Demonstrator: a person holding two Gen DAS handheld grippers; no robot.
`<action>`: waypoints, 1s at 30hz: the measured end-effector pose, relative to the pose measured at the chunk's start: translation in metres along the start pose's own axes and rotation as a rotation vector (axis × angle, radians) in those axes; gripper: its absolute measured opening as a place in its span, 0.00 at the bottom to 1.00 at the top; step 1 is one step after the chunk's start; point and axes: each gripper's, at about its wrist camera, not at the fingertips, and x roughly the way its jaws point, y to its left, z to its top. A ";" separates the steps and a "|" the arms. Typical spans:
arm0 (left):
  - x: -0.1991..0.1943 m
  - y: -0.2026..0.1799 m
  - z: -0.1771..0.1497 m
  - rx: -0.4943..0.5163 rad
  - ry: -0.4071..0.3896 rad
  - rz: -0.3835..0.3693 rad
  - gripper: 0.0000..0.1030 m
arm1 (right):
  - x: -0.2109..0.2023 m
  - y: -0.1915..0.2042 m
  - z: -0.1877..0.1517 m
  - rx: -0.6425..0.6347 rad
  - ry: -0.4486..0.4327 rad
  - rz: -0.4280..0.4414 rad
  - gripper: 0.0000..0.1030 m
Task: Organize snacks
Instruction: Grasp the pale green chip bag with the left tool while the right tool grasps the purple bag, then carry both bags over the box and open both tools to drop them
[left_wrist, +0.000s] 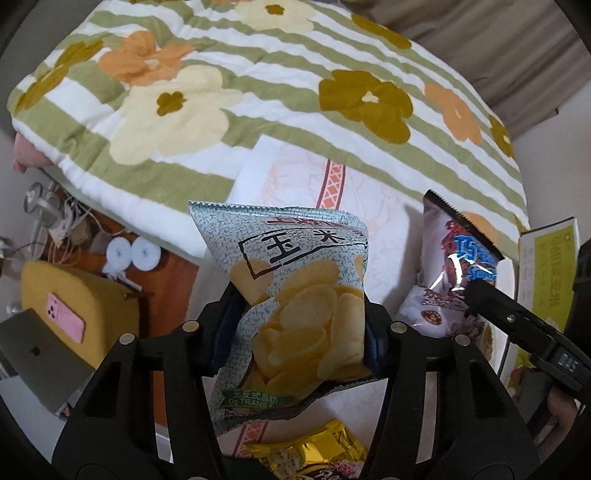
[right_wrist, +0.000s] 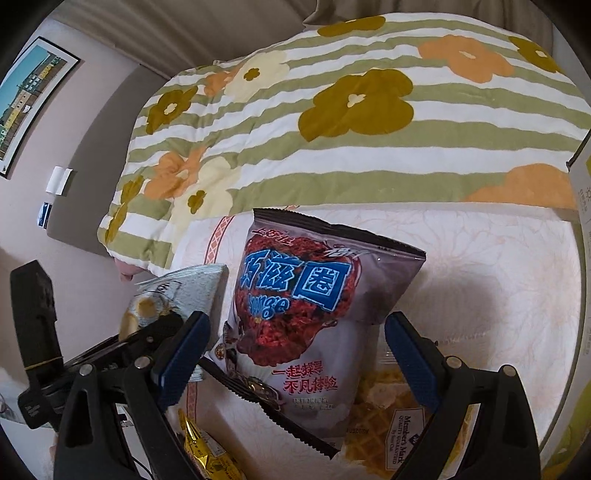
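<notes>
**Chip bag clamped on the left, purple bag framed on the right**

A striped quilt (left_wrist: 280, 122) with big orange, cream and olive flowers covers most of the bed, its edge lying over a pale patterned sheet (right_wrist: 480, 266) where the snacks sit. At the right edge of the sheet stands a yellow-green carton (left_wrist: 543, 273).

On the sheet, the purple snack bag (right_wrist: 295, 325) with blue lettering lies with its top propped up toward the quilt and partly over a clear pack of waffles (right_wrist: 384, 417) labelled Member's Mark. The right gripper (right_wrist: 295, 347) hangs above this bag with its blue pads spread wide on either side, not touching it.

The grey-green corn chip bag (left_wrist: 295, 306) stands upright between the pads of the left gripper (left_wrist: 299, 332), which are pressed against its two sides and squeeze the pack in. Whether its lower end rests on the sheet or is clear of it is hard to tell from here.

Just beneath the chip bag lies a small gold foil packet (left_wrist: 314, 454). Beside the bed, a pink phone (left_wrist: 64, 317) rests on a mustard cushion (left_wrist: 77, 306).
</notes>
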 end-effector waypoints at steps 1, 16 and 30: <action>-0.003 0.000 0.000 0.004 -0.008 0.002 0.50 | 0.002 0.000 0.002 0.003 0.005 0.003 0.92; -0.033 0.010 -0.006 -0.002 -0.067 -0.010 0.50 | 0.026 0.008 0.001 -0.044 0.030 -0.033 0.77; -0.078 0.012 -0.009 0.034 -0.137 -0.062 0.50 | -0.039 0.037 -0.009 -0.076 -0.117 -0.029 0.63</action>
